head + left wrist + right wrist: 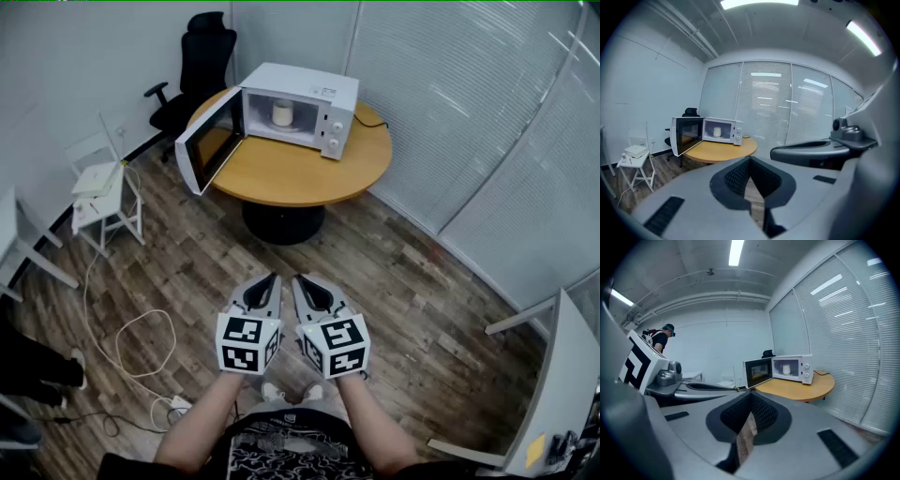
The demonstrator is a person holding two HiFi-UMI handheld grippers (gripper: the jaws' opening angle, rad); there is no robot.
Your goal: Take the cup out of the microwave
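A white microwave (pixel 305 103) stands on a round wooden table (pixel 300 178) at the far end of the room, its door (pixel 208 141) swung open to the left. A white cup (pixel 282 112) stands upright inside it. My left gripper (pixel 273 279) and right gripper (pixel 298 281) hang side by side over the wood floor, far short of the table, both shut with nothing in them. The left gripper view shows the microwave (pixel 723 131) and cup (pixel 717 132) in the distance beyond the closed tips (pixel 750 161). In the right gripper view the cup (pixel 786 369) shows above the closed tips (pixel 751 397).
A black office chair (pixel 202 66) stands behind the table. A small white stand (pixel 103 192) and loose cables (pixel 131 347) lie on the floor at left. A white desk (pixel 562 394) sits at right. Blind-covered glass walls close the room. A person (pixel 661 338) stands far off.
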